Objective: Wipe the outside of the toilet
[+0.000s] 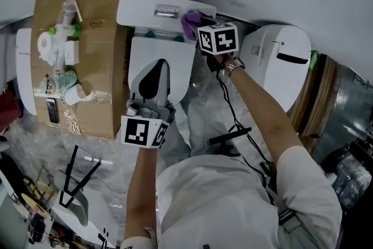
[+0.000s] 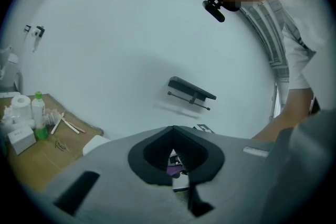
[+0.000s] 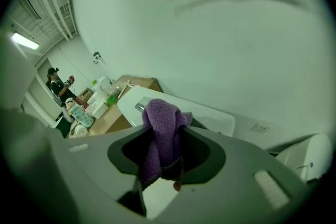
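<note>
The white toilet stands in the middle of the head view, with its tank (image 1: pixel 143 11) at the wall and its shut lid (image 1: pixel 178 70) in front. My right gripper (image 1: pixel 197 29) is shut on a purple cloth (image 1: pixel 190 23) at the tank's right end. In the right gripper view the cloth (image 3: pixel 160 115) sticks up from between the jaws of the right gripper (image 3: pixel 167 136), just before the tank (image 3: pixel 210 118). My left gripper (image 1: pixel 156 74) hovers over the lid, jaws together and holding nothing. In its own view the left gripper (image 2: pixel 174 131) points up at the wall.
A cardboard box (image 1: pixel 108 67) stands left of the toilet, bearing a paper roll (image 1: pixel 45 44), bottles and a phone (image 1: pixel 52 109). A white bin (image 1: pixel 280 61) stands at the right. A dark shelf (image 2: pixel 191 91) hangs on the wall. Plastic sheeting (image 1: pixel 201 108) covers the floor.
</note>
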`<control>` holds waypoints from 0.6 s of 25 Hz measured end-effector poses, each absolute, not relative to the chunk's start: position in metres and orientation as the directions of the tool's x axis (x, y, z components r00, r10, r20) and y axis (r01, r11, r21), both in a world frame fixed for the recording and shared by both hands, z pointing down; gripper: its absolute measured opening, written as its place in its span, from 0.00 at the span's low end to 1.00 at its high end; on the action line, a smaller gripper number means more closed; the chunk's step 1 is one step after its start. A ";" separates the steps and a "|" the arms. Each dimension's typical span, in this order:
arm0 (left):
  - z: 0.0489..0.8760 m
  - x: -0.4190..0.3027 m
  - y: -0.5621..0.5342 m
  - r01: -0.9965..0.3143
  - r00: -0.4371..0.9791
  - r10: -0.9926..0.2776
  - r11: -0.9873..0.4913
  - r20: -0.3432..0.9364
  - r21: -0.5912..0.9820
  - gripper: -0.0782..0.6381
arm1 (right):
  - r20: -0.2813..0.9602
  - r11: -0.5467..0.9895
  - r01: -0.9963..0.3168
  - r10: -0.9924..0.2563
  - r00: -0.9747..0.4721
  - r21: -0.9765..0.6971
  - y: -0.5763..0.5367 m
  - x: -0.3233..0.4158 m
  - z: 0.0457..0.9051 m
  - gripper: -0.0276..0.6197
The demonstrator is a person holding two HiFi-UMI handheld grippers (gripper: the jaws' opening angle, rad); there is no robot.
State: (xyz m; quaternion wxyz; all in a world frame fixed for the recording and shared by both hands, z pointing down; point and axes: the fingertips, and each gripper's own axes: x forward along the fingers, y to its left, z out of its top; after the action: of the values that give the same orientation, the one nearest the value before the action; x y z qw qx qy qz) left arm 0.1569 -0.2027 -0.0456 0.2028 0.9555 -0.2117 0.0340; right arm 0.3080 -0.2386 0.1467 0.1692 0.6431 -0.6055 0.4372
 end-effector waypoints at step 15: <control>-0.028 0.119 -0.229 -0.287 0.957 -0.246 -0.867 0.152 0.408 0.12 | 0.795 -0.403 -0.878 -0.605 0.046 -0.256 -0.208 0.328 0.168 0.28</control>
State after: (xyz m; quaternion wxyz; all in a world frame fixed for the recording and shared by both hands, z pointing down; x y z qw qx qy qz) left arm 0.1189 -0.2292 -0.0280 0.2183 0.9649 -0.1380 0.0475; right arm 0.3284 -0.2076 0.1684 0.1521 0.7070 -0.5246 0.4492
